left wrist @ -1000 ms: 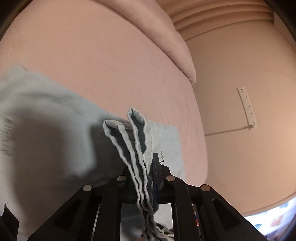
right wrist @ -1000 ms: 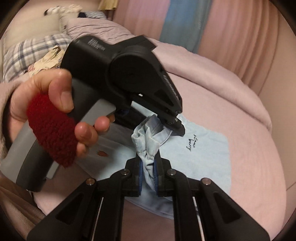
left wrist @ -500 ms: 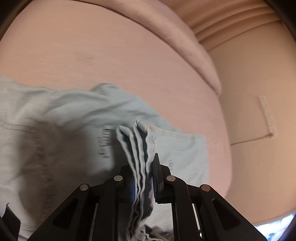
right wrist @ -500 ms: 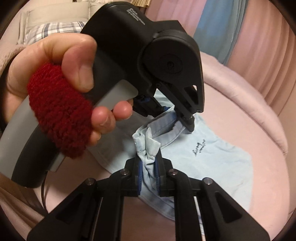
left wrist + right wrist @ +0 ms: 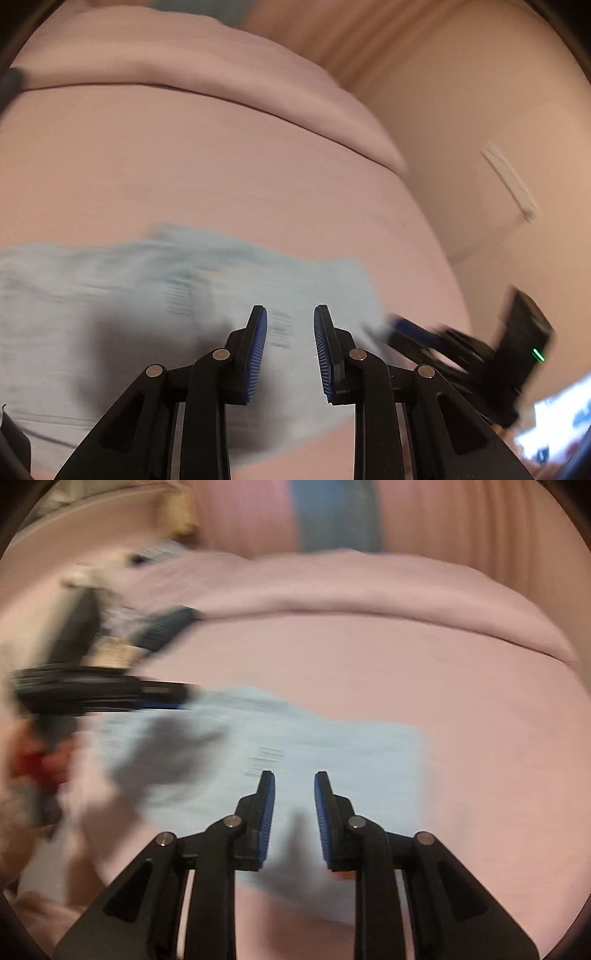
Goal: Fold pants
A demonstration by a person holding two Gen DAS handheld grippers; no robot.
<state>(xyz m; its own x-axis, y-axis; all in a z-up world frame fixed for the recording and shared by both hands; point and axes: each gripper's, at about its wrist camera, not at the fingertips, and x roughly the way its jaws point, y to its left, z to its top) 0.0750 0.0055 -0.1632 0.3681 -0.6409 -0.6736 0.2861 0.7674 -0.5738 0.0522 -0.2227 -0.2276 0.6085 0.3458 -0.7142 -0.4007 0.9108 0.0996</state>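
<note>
The light blue pants lie folded flat on the pink bed, also in the right wrist view. My left gripper is open and empty just above the pants. My right gripper is open and empty over the pants' near edge. The right gripper shows blurred at the right of the left wrist view. The left gripper shows blurred at the left of the right wrist view, held by a hand. Both views are motion-blurred.
The pink bed sheet surrounds the pants. A rolled pink duvet lies along the far side. A wall with a white power strip stands at the right. Pillows and clutter sit far left.
Both grippers have let go of the bunched pants fabric and opened. The pants now lie flat on the bed, and both grippers are pulling apart and back.
</note>
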